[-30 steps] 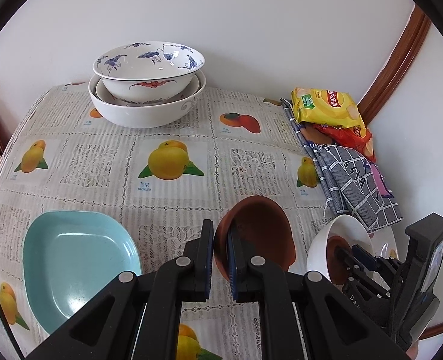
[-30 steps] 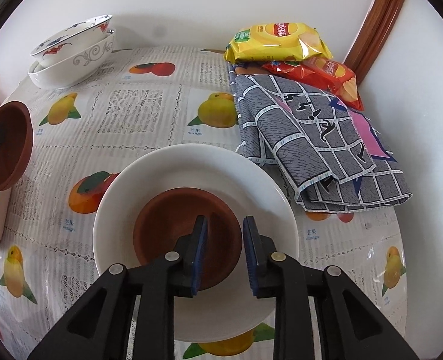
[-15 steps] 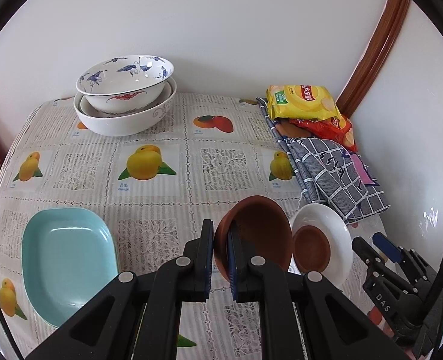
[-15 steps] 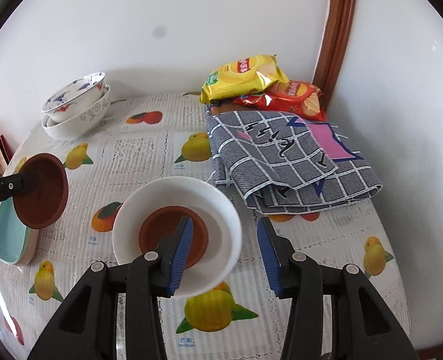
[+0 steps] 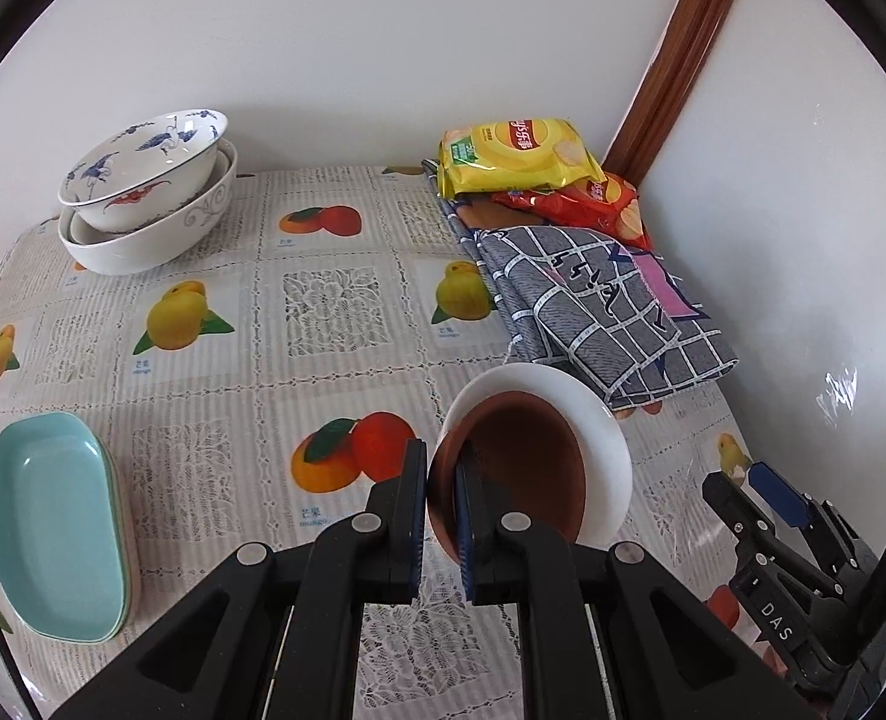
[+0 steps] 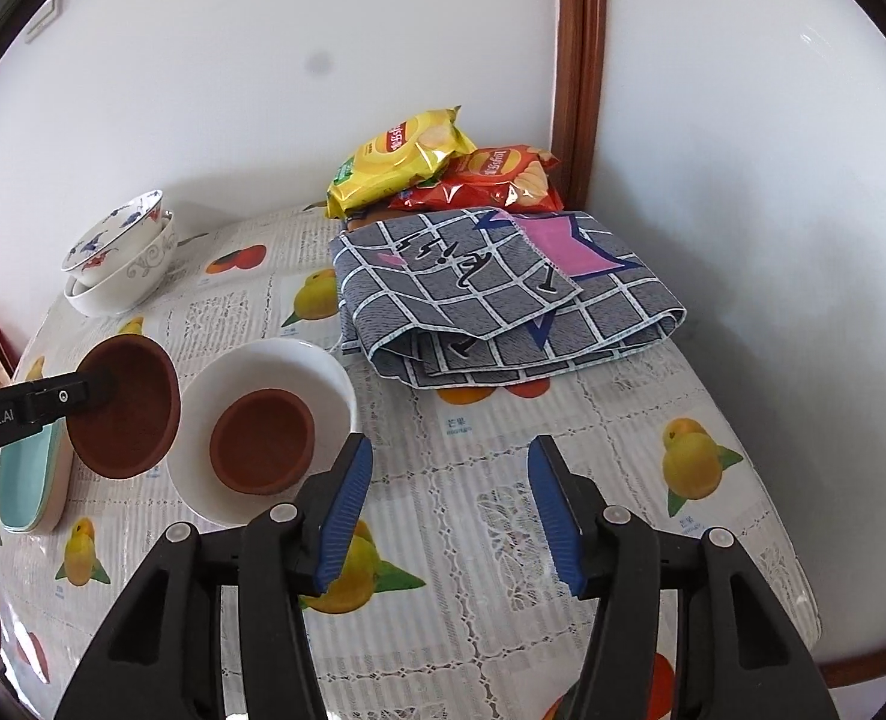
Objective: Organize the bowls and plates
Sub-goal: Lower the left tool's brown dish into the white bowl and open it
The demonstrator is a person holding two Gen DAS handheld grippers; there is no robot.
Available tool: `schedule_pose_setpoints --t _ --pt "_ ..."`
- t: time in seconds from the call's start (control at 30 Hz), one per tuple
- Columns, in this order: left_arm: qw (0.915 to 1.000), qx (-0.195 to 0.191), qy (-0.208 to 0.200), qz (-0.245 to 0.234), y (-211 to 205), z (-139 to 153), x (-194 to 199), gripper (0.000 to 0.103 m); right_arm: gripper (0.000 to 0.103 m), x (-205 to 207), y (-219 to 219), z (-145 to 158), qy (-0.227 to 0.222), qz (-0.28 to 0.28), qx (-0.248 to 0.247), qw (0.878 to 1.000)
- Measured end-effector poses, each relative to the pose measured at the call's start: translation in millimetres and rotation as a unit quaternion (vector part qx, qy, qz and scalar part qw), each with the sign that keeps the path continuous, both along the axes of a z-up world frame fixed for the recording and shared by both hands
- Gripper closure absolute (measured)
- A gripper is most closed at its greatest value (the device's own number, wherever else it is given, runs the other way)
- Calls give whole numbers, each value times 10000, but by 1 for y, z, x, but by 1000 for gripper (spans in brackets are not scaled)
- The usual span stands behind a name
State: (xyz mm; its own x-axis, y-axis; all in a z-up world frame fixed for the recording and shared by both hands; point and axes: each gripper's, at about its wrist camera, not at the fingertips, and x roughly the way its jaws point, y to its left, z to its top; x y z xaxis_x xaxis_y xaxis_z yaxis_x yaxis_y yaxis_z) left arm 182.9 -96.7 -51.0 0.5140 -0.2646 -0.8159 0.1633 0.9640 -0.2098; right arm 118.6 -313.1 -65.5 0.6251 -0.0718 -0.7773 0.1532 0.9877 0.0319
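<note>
Clamping the round brown clay dish [image 5: 521, 474] by its rim, left gripper [image 5: 441, 510]; only the right view shows a second brown dish [image 6: 262, 441] inside the white bowl [image 6: 275, 372], right gripper [image 6: 450, 513] jaws apart.

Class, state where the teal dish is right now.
In the left wrist view the teal dish lies at the table's near left edge, left of the left gripper and its brown bowl.

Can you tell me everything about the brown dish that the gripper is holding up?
The held brown dish is a small, round, shallow saucer that looks like matte reddish-brown clay, and it is empty. The left gripper has its jaws shut on the rim, holding it tilted on edge above the tablecloth, beside the white plate, which holds a matching brown dish. Nothing else seems to touch it.
</note>
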Motion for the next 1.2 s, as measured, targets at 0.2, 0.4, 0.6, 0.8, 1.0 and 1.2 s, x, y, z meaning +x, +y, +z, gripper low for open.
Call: schedule_pose_setpoints --t 0.2,0.4,0.6,0.8,1.0,1.2 --pt "9998 64 144 -134 -21 -10 8 94 49 -9 -22 -4 -8 -204 -10 9998" --pt "9994 135 261 -165 -33 -21 17 94 49 -7 -39 -13 53 -339 72 9994" --pt "9991 158 364 -130 -36 -33 25 94 49 -2 -46 -23 143 -331 138 9993" --pt "9987 175 470 -126 -40 -44 33 94 49 2 -46 -31 231 -252 194 9992" --pt "9982 139 556 -152 -46 -53 36 93 49 2 -45 -30 223 -156 171 9995" --pt "9982 0 569 -182 -49 -58 36 93 49 0 -44 -33 299 -114 201 9993"
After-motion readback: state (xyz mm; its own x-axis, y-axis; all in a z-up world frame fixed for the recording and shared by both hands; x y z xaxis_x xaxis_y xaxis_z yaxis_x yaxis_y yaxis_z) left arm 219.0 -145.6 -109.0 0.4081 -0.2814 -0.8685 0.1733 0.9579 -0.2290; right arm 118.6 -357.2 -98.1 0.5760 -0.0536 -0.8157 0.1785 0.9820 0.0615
